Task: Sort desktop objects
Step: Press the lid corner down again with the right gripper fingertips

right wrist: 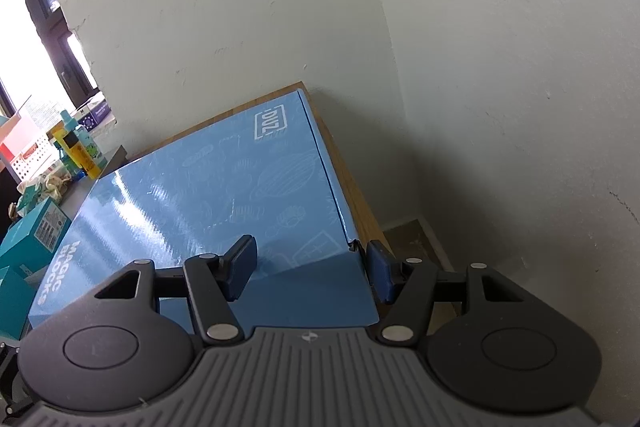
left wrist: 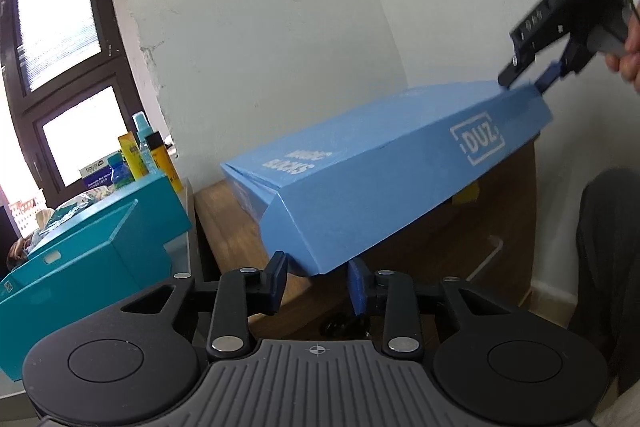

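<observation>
A large flat blue "Magic Blocks" box point(left wrist: 380, 167) is held tilted in the air over a wooden cabinet point(left wrist: 224, 215). My left gripper point(left wrist: 318, 281) clamps the box's low near corner between its blue pads. My right gripper point(left wrist: 528, 75) grips the high far corner at the upper right, a hand behind it. In the right wrist view the box point(right wrist: 208, 187) fills the middle, and my right gripper point(right wrist: 310, 267) is shut across its near corner, over the cabinet's top edge point(right wrist: 352, 179).
Teal boxes point(left wrist: 104, 239) stand at the left, also in the right wrist view point(right wrist: 32, 239). Bottles point(left wrist: 148, 147) and packets stand behind them by a dark-framed window point(left wrist: 60, 27). A white wall point(left wrist: 280, 7) is close behind the cabinet. A dark chair back point(left wrist: 608, 247) is at the right.
</observation>
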